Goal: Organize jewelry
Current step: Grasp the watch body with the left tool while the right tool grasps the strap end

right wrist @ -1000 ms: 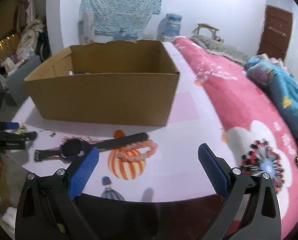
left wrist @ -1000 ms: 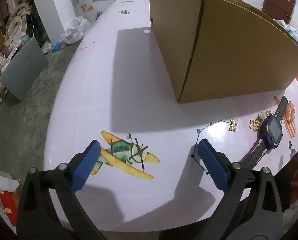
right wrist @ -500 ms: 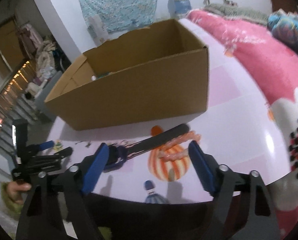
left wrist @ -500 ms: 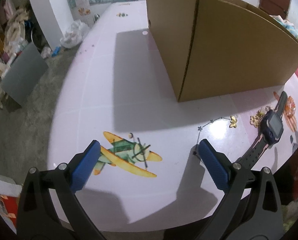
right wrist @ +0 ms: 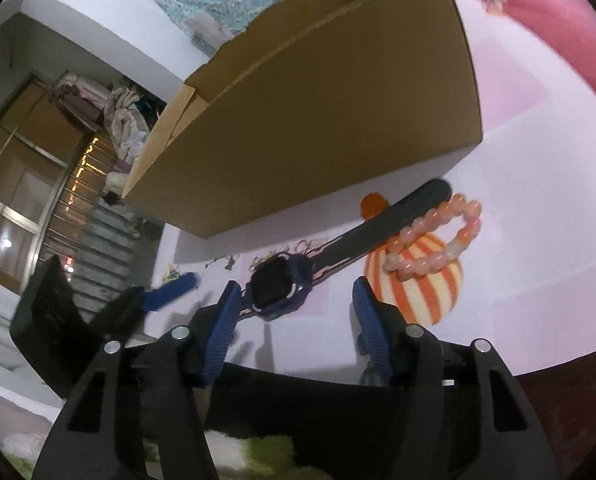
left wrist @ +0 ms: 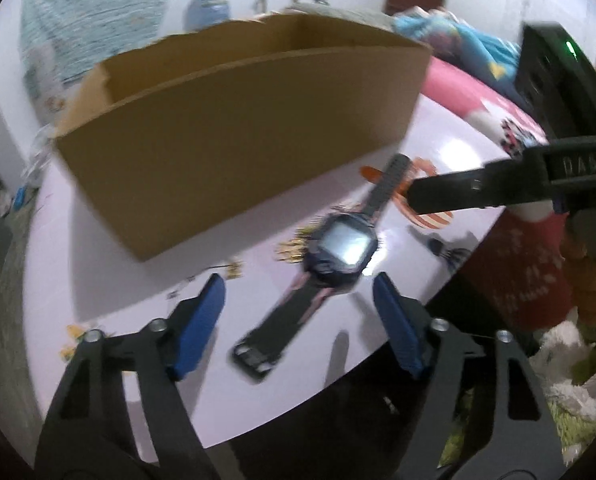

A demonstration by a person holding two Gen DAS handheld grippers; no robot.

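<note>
Both hand-held grippers, left [left wrist: 298, 316] and right [right wrist: 293, 312], hover spread around the watch [left wrist: 340, 248], probably to box [left wrist: 237, 152] it.

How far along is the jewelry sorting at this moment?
Nothing visibly done: the watch, pink bead bracelet and small gold pieces lie on the table outside the cardboard box. Nothing in hand: left claw and right claw open near the watch. All pieces remain.
</note>
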